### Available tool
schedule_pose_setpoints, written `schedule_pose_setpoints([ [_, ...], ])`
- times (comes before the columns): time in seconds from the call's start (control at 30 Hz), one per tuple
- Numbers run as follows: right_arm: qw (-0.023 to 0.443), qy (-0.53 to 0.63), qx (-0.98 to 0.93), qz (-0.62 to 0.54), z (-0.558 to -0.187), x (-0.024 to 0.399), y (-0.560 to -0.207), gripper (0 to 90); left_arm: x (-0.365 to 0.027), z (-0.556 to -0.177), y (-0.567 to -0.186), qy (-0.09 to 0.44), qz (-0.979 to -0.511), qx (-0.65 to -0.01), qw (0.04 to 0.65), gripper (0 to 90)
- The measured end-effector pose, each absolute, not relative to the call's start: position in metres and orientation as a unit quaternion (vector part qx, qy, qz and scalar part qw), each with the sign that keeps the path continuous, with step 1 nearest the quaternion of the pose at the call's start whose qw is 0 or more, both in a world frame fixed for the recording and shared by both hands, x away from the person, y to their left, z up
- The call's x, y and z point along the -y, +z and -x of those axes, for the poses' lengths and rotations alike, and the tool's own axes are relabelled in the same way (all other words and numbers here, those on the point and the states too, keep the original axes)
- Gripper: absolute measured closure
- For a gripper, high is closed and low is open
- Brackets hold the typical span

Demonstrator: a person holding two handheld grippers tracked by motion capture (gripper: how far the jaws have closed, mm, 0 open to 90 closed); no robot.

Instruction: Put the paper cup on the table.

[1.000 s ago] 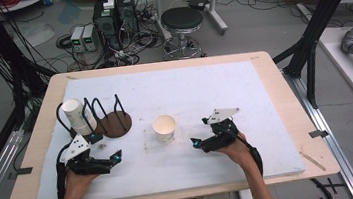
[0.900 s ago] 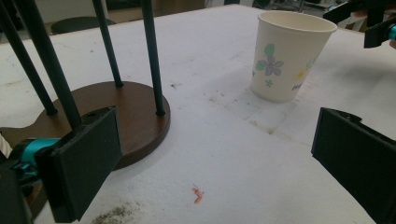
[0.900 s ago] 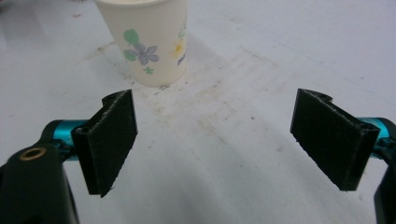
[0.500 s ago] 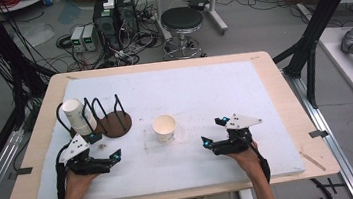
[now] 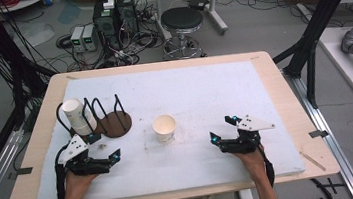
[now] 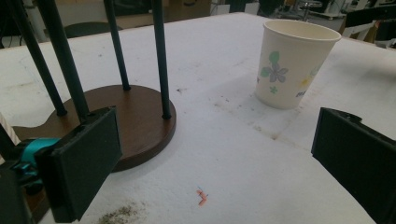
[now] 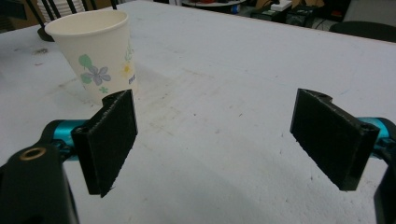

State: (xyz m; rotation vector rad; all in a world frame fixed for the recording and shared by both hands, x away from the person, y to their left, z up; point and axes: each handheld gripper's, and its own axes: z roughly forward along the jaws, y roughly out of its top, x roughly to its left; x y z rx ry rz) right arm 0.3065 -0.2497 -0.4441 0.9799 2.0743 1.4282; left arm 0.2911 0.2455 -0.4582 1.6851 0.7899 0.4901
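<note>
Both grippers empty w/ jaws spread: paper cup (image 5: 164, 127) upright mid-mat, between left gripper (image 5: 105, 160) and right gripper (image 5: 223, 137), apart from each, approx. equidistant; wire rack (image 5: 108, 118) w/ 2nd cup (image 5: 79, 116) sits nearer left.

A mat (image 5: 263, 84) covers most of the counter (image 5: 284, 87). Near the mat's middle a paper cup (image 5: 164, 127) stands upright. To its left, apart from it, sits a wire rack (image 5: 108, 118) on a round base, and a second cup (image 5: 79, 116) lies tilted in the rack's left end. The left tool (image 5: 112, 158) rests on the mat at the near left, just before the rack, its jaws spread wide toward the upright cup. The right tool (image 5: 222, 129) rests at the near right, well apart from the cup, jaws likewise spread toward it. Behind the counter, on the floor, stands a stool (image 5: 182, 26), with electronic boxes (image 5: 105, 19) to its left.
</note>
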Motion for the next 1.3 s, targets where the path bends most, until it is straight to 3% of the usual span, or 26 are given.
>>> schedule_pose_setpoints([
  [1.3, 0.235, 0.501, -0.751, -0.359, -0.3055, 0.2445, -0.4508, 15.1, -0.2479, -0.2925, -0.4586, 0.202, -0.711, -0.347, 0.577, 1.8],
])
